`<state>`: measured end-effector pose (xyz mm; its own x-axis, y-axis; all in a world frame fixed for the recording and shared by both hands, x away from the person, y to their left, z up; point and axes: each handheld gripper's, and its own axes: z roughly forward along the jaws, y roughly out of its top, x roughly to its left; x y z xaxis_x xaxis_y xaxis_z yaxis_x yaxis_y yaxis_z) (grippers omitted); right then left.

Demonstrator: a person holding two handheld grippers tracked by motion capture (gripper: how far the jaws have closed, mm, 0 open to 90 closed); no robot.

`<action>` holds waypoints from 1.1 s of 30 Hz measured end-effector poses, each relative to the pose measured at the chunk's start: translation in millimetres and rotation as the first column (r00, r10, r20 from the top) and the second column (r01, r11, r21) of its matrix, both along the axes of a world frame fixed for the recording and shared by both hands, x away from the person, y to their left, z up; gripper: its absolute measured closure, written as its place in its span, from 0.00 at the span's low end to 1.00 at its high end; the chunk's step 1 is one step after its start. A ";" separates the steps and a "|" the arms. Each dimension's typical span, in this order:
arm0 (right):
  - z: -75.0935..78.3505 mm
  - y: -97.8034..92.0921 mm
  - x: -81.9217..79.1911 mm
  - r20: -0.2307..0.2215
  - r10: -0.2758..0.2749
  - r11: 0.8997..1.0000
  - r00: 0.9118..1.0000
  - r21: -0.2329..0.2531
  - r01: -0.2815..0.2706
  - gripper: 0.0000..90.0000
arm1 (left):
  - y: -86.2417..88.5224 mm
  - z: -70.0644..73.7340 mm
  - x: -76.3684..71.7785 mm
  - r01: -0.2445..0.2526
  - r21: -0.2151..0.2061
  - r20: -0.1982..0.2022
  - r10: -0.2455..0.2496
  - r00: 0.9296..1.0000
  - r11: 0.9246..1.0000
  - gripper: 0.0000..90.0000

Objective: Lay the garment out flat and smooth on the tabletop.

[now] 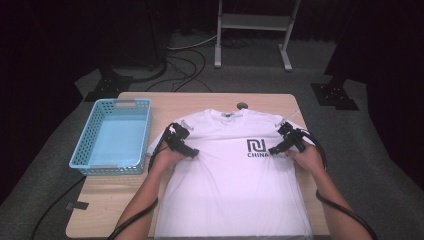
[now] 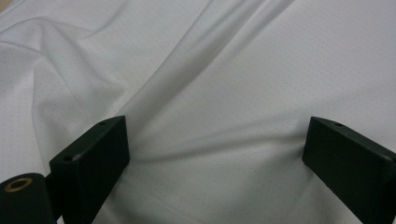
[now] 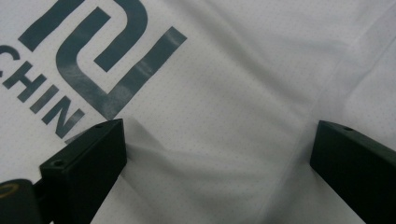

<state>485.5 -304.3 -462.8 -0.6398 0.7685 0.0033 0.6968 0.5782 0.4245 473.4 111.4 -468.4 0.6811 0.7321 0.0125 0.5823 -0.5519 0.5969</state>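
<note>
High view: I see a white short-sleeved T-shirt with a dark printed logo (image 1: 235, 170) lying flat on the light wooden table (image 1: 100, 210), beside a light blue plastic basket (image 1: 112, 135). My left gripper (image 1: 192, 152) and right gripper (image 1: 272, 150) rest on its chest.
Left gripper view: jaws spread wide, pressing the creased cloth (image 2: 210, 93), gripping nothing.
Right gripper view: jaws equally wide, beside the logo (image 3: 93, 51), nothing held.

Empty blue basket (image 1: 114, 137), table's left.
</note>
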 end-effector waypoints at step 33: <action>-0.2 26.7 -33.1 0.029 0.042 0.998 0.999 0.044 -0.044 0.07 | -11.9 1.0 -49.9 0.087 0.005 0.025 -0.087 0.996 0.996 0.05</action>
